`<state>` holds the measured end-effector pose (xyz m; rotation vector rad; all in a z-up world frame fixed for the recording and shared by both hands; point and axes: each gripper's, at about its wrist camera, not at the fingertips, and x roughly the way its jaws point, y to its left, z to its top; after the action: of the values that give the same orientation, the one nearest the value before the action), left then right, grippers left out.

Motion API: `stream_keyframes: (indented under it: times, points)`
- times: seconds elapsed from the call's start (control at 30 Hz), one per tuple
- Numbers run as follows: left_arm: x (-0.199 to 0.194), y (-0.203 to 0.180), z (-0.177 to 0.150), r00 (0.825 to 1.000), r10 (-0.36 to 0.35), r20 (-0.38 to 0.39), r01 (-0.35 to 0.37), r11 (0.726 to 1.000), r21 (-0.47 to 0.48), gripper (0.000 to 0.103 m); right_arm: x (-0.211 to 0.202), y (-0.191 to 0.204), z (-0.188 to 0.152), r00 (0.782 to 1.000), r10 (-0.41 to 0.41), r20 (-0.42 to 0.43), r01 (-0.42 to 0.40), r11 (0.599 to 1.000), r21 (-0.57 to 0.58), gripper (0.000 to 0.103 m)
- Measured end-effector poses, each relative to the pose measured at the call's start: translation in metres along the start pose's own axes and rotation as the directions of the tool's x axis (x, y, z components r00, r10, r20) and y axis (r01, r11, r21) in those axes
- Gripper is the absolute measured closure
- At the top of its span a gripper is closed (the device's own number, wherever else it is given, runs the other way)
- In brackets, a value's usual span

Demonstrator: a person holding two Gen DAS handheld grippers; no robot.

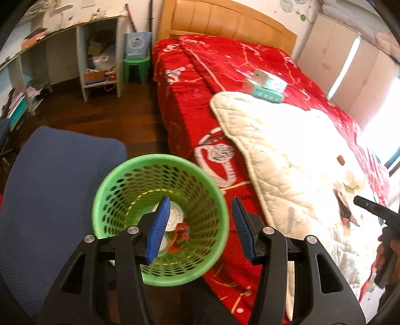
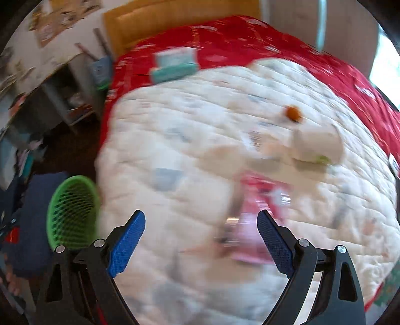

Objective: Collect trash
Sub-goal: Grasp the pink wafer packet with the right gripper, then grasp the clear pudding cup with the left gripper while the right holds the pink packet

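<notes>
A green mesh basket (image 1: pixel 125 180) stands on the floor beside the bed; in it lie a white round lid (image 1: pixel 175 215) and a red wrapper (image 1: pixel 180 235). My left gripper (image 1: pixel 200 202) hangs open above the basket, with nothing between its pads. My right gripper (image 2: pixel 201 216) is open over the white quilt (image 2: pixel 187 140), close to a blurred pink-red wrapper (image 2: pixel 250 220) by its right finger. Farther off on the quilt lie a crumpled white piece (image 2: pixel 315 147) and a small orange bit (image 2: pixel 293 112). The basket (image 2: pixel 72 215) shows at the left of the right wrist view.
The red bedspread (image 1: pixel 200 82) covers a bed with a wooden headboard (image 1: pixel 225 22). Teal and white boxes (image 1: pixel 268 87) sit near the quilt's far edge. A blue cushioned seat (image 1: pixel 55 190) stands left of the basket. Shelves (image 1: pixel 100 55) and a green stool (image 1: pixel 136 67) line the far wall.
</notes>
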<state>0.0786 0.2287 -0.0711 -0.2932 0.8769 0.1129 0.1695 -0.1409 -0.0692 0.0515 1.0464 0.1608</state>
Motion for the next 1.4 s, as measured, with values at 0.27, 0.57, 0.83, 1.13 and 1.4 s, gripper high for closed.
stream_keyframes:
  times: [0.27, 0.57, 0.83, 1.13, 1.4]
  points:
    - [0.01, -0.046, 0.014, 0.999, -0.033, -0.004, 0.033, 0.996, 0.079, 0.051, 0.03, -0.054, 0.004, 0.996, 0.016, -0.093, -0.002, 0.989, 0.147, 0.015]
    - [0.023, -0.092, 0.03, 0.998, -0.068, -0.015, 0.069, 0.988, 0.138, 0.05, 0.065, -0.061, 0.002, 0.985, -0.011, -0.174, 0.042, 0.983, 0.178, 0.017]
    - [0.041, -0.146, 0.039, 0.993, -0.108, -0.044, 0.115, 0.971, 0.21, 0.05, 0.059, -0.071, -0.006, 0.987, -0.027, -0.157, 0.05, 0.988, 0.145, 0.047]
    - [0.073, -0.231, 0.036, 0.971, -0.211, -0.112, 0.235, 0.923, 0.304, 0.05, 0.025, -0.091, -0.027, 0.994, 0.022, -0.105, -0.01, 0.994, 0.113, 0.052]
    - [0.117, -0.298, 0.037, 0.946, -0.263, -0.189, 0.314, 0.89, 0.331, 0.05, 0.001, -0.114, -0.04, 0.996, 0.061, -0.064, -0.053, 0.993, 0.109, 0.052]
